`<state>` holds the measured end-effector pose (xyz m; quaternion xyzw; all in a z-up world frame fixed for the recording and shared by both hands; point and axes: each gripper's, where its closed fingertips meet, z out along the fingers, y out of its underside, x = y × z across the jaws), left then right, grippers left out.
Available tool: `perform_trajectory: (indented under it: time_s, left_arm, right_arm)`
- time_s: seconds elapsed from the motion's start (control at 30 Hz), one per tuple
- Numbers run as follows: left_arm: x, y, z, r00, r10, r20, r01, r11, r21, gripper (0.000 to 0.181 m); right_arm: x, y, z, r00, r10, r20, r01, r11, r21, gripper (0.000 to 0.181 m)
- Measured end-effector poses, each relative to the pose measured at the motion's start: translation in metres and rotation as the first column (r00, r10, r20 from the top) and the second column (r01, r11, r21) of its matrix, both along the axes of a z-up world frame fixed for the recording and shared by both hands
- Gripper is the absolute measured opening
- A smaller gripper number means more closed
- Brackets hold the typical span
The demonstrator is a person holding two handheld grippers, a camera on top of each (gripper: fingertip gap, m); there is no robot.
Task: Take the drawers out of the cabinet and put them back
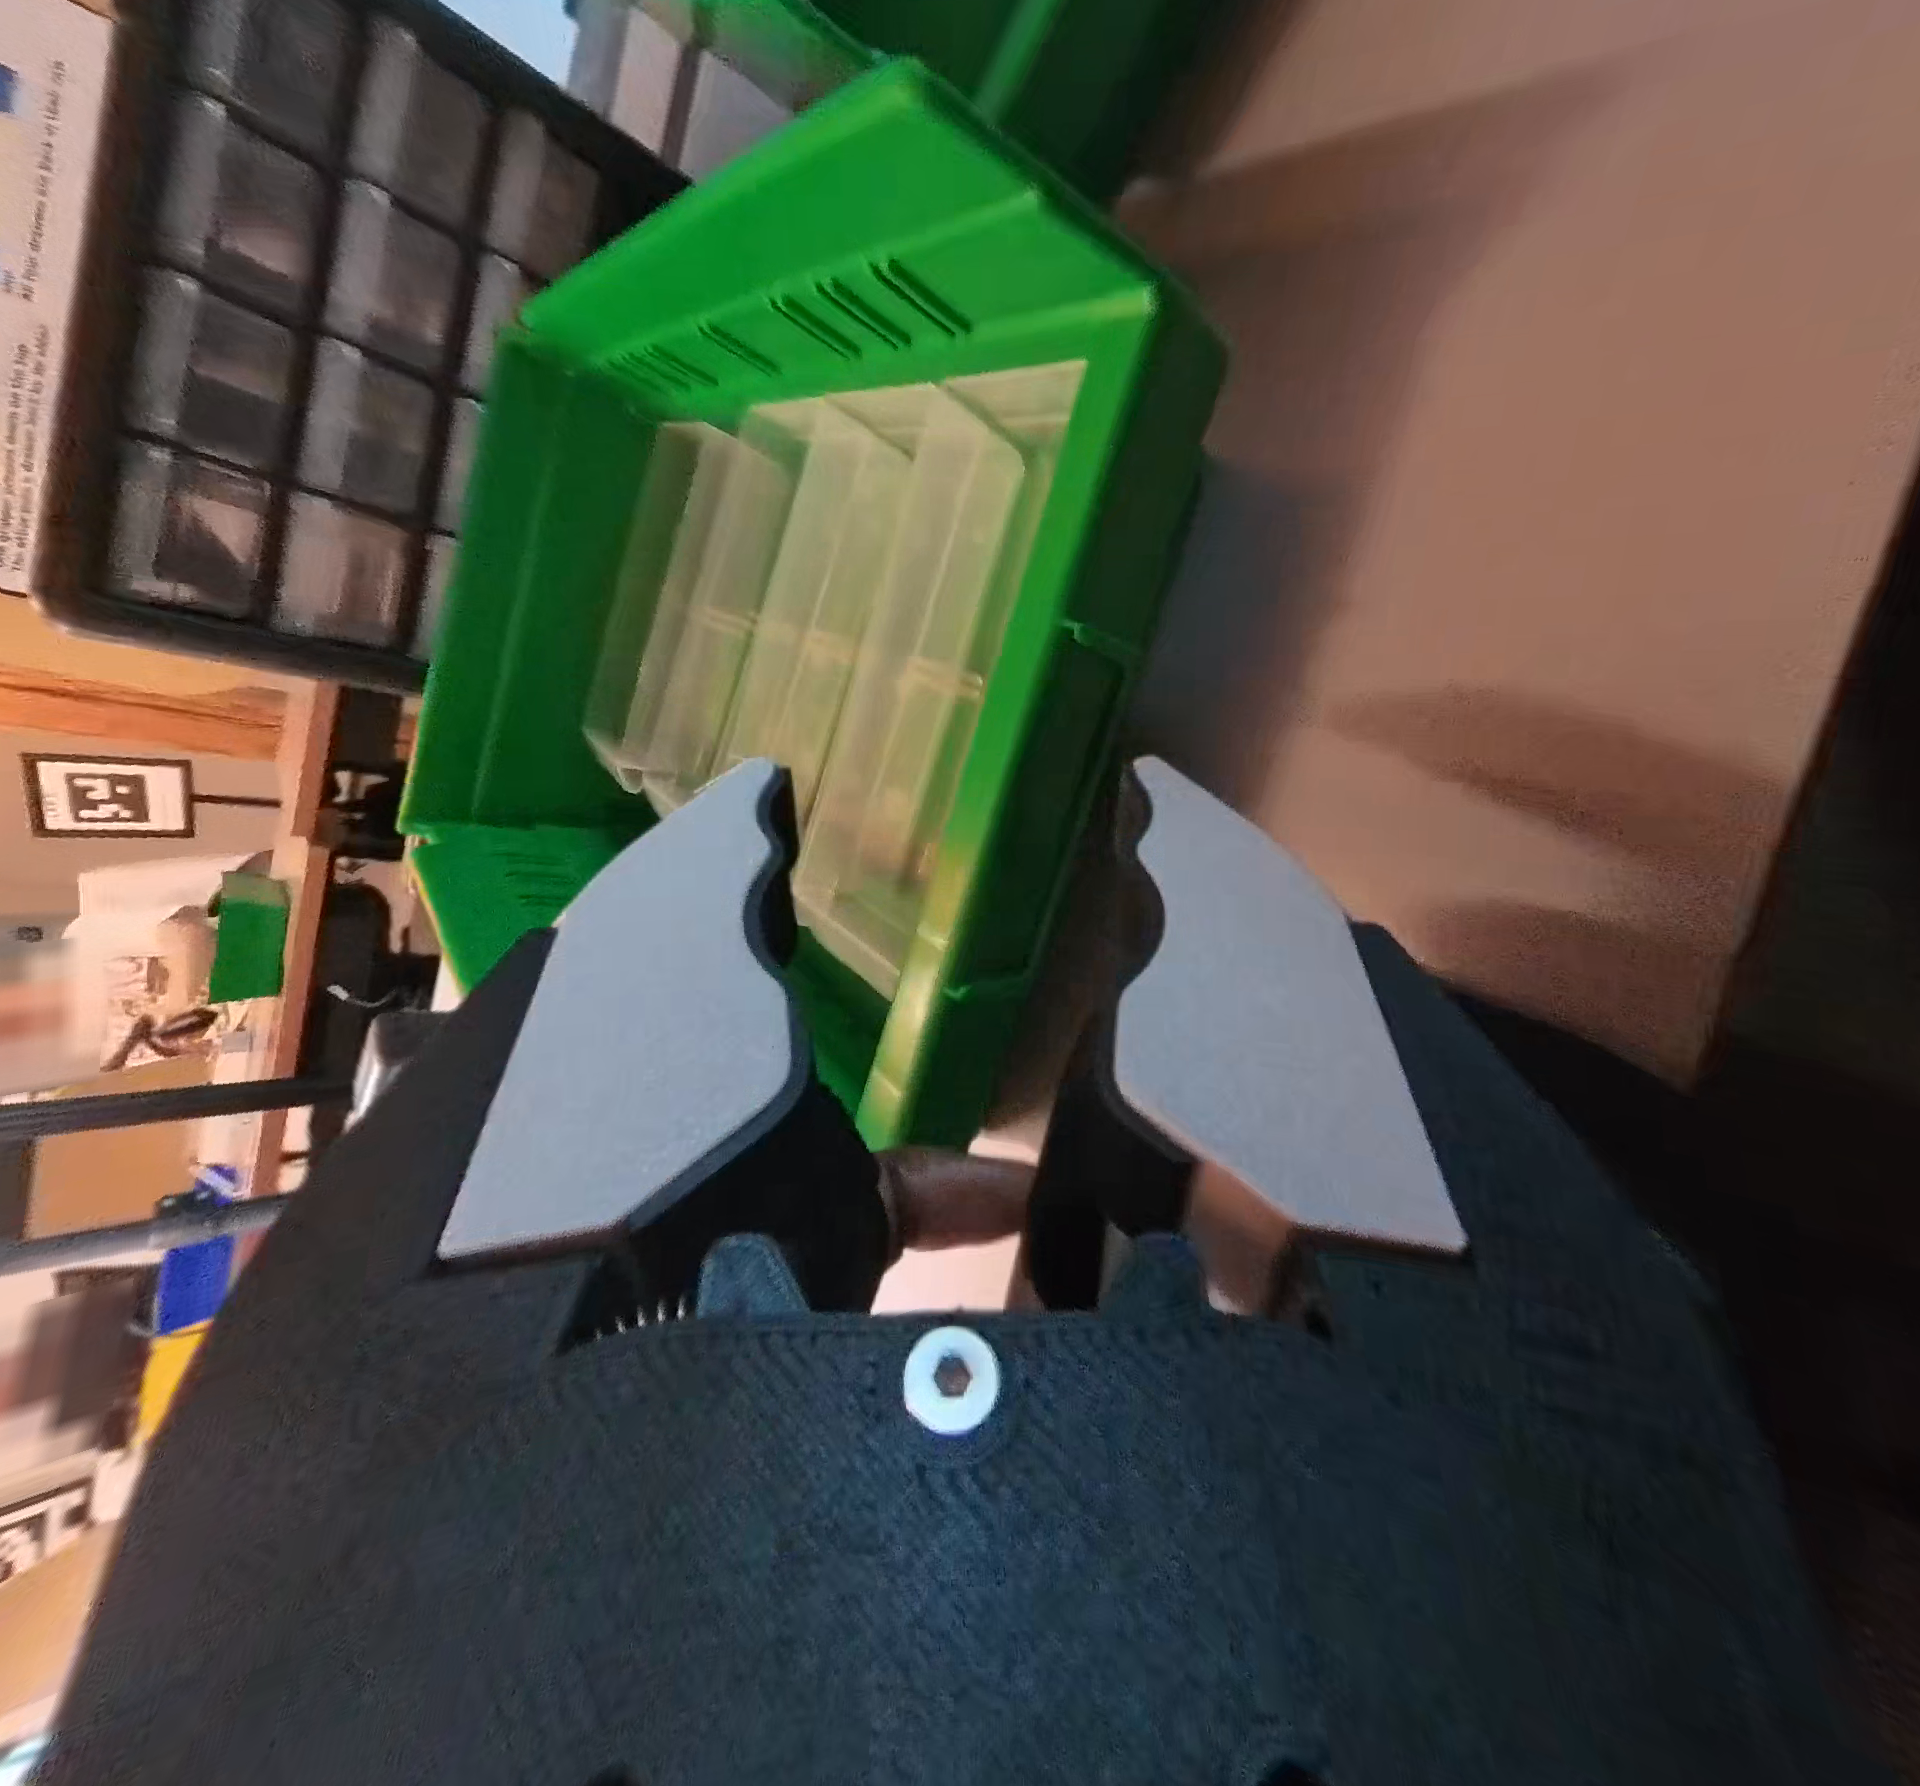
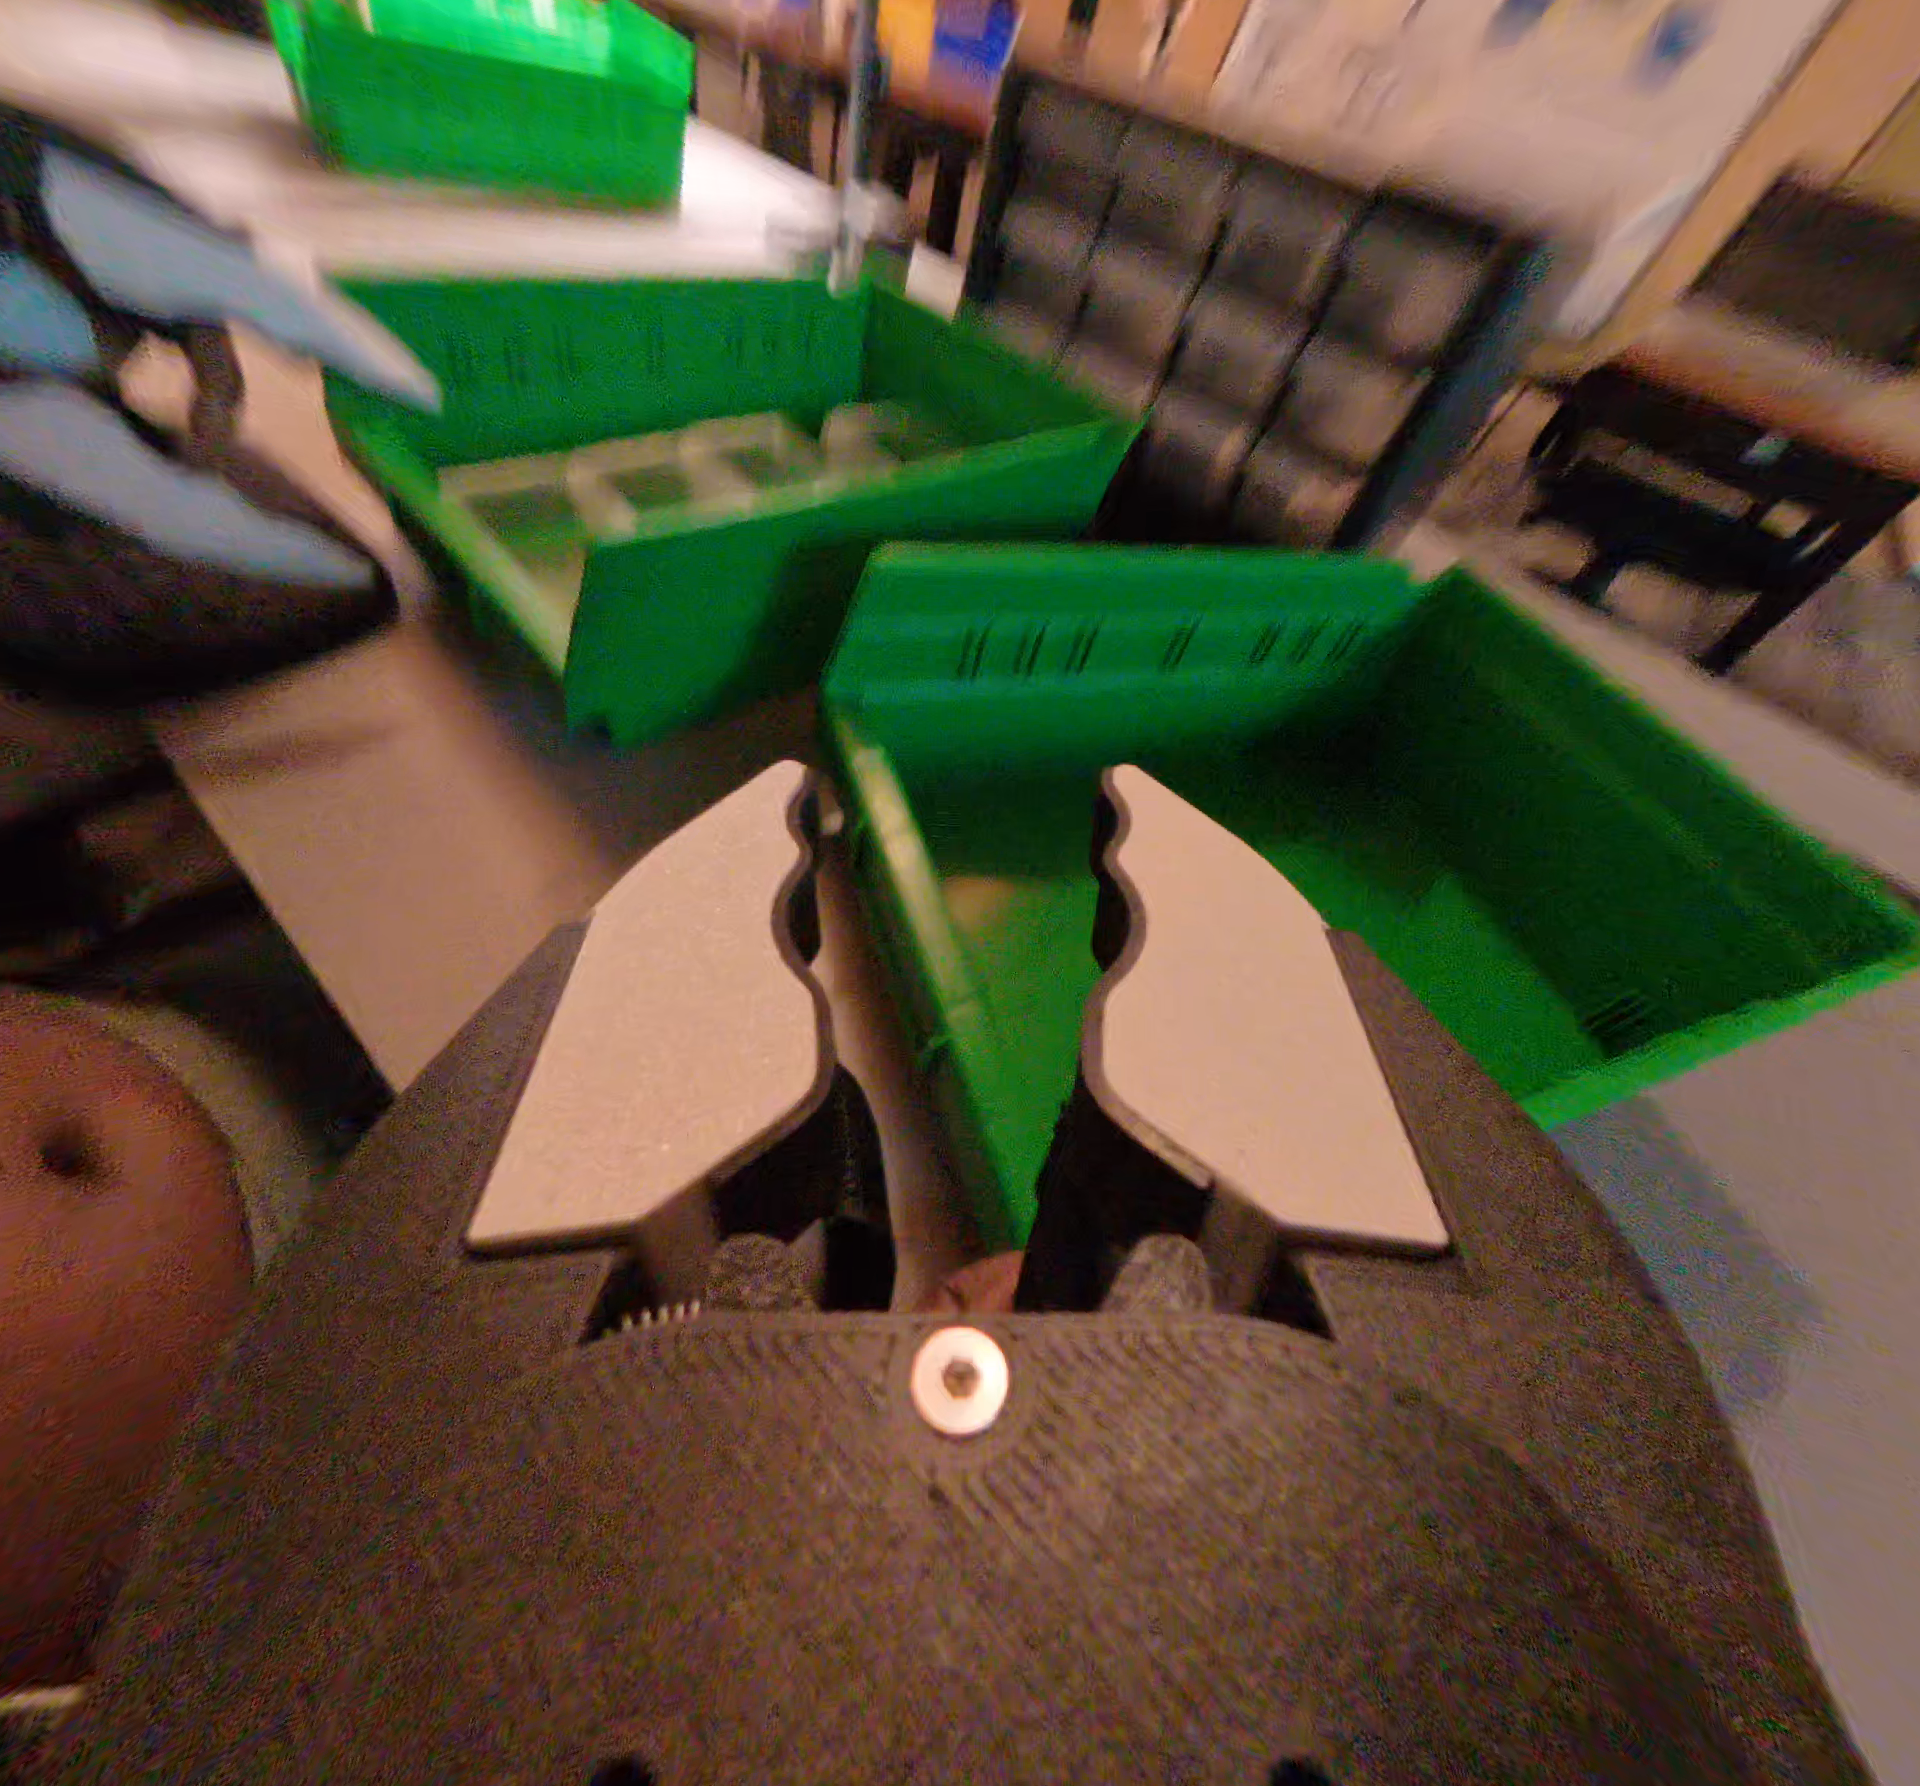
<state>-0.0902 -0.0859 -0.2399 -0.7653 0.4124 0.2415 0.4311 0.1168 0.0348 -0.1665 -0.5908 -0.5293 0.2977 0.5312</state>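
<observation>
Left gripper (image 1: 956, 801) jaws apart, straddling the near wall of the green bin (image 1: 831, 531). Clear drawers (image 1: 862, 614) lie inside the bin. Black cabinet (image 1: 301, 282) just beyond the bin, far side.

Clear drawers (image 1: 831, 656) lying inside green bin; black cabinet (image 1: 301, 282) behind.

Each hand-held gripper (image 1: 951, 780): black textured body, grey scalloped fingers (image 2: 665, 1019) (one central screw).
</observation>
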Motion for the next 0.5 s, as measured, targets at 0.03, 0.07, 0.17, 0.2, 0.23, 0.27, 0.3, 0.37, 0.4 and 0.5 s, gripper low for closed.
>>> perform_trajectory:
  time_s: [0.03,0.07,0.17,0.2,0.23,0.27,0.3,0.37,0.4,0.5]
  left_arm:
    - [-0.001,0.004,-0.006,1.0,0.002,-0.023,-0.003,1.0,-0.018,0.059]
    - [-0.001,0.006,-0.013,0.999,0.002,-0.045,-0.004,0.999,-0.047,0.056]
    - [-0.007,0.013,-0.029,0.994,0.016,-0.104,-0.028,0.993,-0.116,0.047]
    - [-0.012,0.014,-0.032,0.992,0.03,-0.126,-0.046,0.991,-0.124,0.045]
    - [-0.017,0.015,-0.035,0.989,0.036,-0.142,-0.056,0.988,-0.141,0.042]
    - [-0.019,0.014,-0.039,0.99,0.032,-0.137,-0.055,0.985,-0.166,0.036]
    - [-0.02,0.014,-0.04,0.992,0.036,-0.122,-0.057,0.984,-0.169,0.036]
    - [-0.03,0.013,-0.04,0.989,0.068,-0.132,-0.091,0.98,-0.178,0.036]
    - [-0.037,0.011,-0.04,0.985,0.086,-0.149,-0.114,0.975,-0.189,0.036]
    - [-0.054,0.004,-0.04,0.976,0.131,-0.174,-0.168,0.96,-0.224,0.036]
  right_arm:
    - [-0.01,-0.002,-0.018,0.995,-0.008,0.096,0.008,1.0,-0.001,0.05]
    - [-0.019,-0.003,-0.036,0.982,-0.015,0.187,0.014,1.0,0.004,0.05]
    - [-0.034,0.0,-0.085,0.903,-0.059,0.425,0.039,0.998,0.055,0.052]
    - [-0.035,0.007,-0.093,0.876,-0.11,0.469,0.064,0.992,0.113,0.052]
    - [-0.034,0.016,-0.098,0.846,-0.17,0.506,0.086,0.979,0.186,0.052]
    - [-0.031,0.024,-0.102,0.812,-0.219,0.541,0.092,0.964,0.251,0.048]
    - [-0.028,0.03,-0.105,0.785,-0.249,0.567,0.085,0.95,0.3,0.043]
    - [-0.025,0.031,-0.111,0.772,-0.21,0.6,0.039,0.958,0.285,0.034]
    - [-0.022,0.034,-0.111,0.769,-0.206,0.605,0.033,0.958,0.284,0.034]
    - [-0.004,0.047,-0.112,0.732,-0.199,0.651,0.018,0.962,0.273,0.034]
